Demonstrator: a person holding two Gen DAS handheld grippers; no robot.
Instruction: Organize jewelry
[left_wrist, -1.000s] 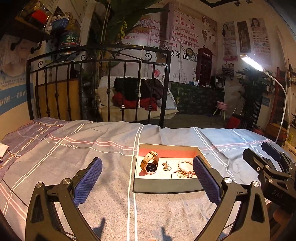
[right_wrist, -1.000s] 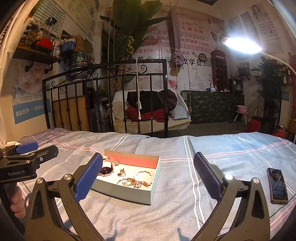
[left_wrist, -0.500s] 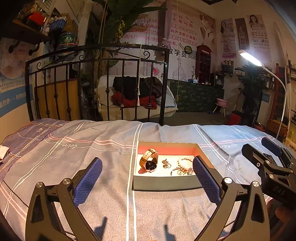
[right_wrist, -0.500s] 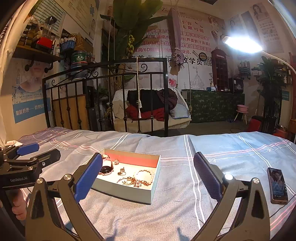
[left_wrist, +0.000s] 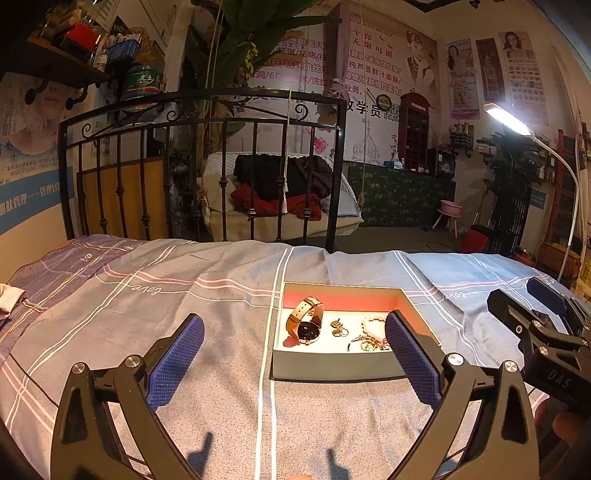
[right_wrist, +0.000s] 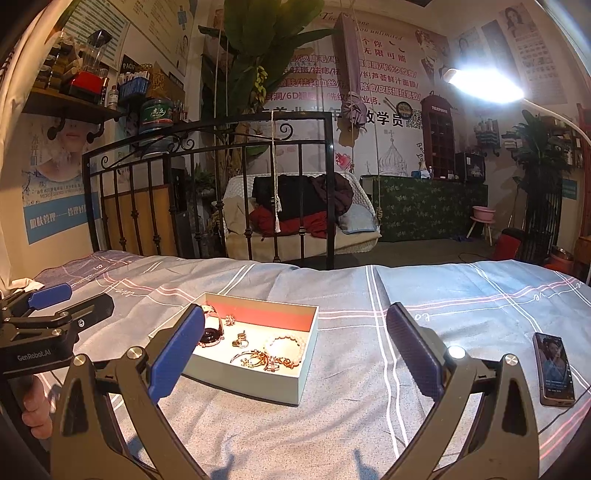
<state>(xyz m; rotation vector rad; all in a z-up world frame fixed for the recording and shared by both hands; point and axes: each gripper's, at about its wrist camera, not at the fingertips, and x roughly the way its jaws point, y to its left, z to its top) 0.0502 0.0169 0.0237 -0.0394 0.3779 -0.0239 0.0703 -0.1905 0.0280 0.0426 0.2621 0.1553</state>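
A shallow grey box (left_wrist: 332, 365) with a red inner wall lies on the bedspread; it also shows in the right wrist view (right_wrist: 255, 380). Inside lie a rose-gold watch (left_wrist: 306, 326), small earrings (left_wrist: 339, 328), a pearl bracelet (right_wrist: 284, 341) and a tangle of gold chains (right_wrist: 264, 360). My left gripper (left_wrist: 293, 358) is open and empty, held just short of the box, its right finger overlapping the box's right side. My right gripper (right_wrist: 295, 354) is open and empty, to the right of the left one, with the box between its fingers in view.
A smartphone (right_wrist: 554, 369) lies on the bedspread at the right. A black iron bed frame (left_wrist: 207, 166) stands at the far edge. A lit lamp (right_wrist: 484, 85) arches over the right side. A white cloth (left_wrist: 9, 299) lies at the far left.
Both grippers have shifted only slightly; the box sits a little higher and farther right in the left wrist view. Nothing was taken hold of or let go.
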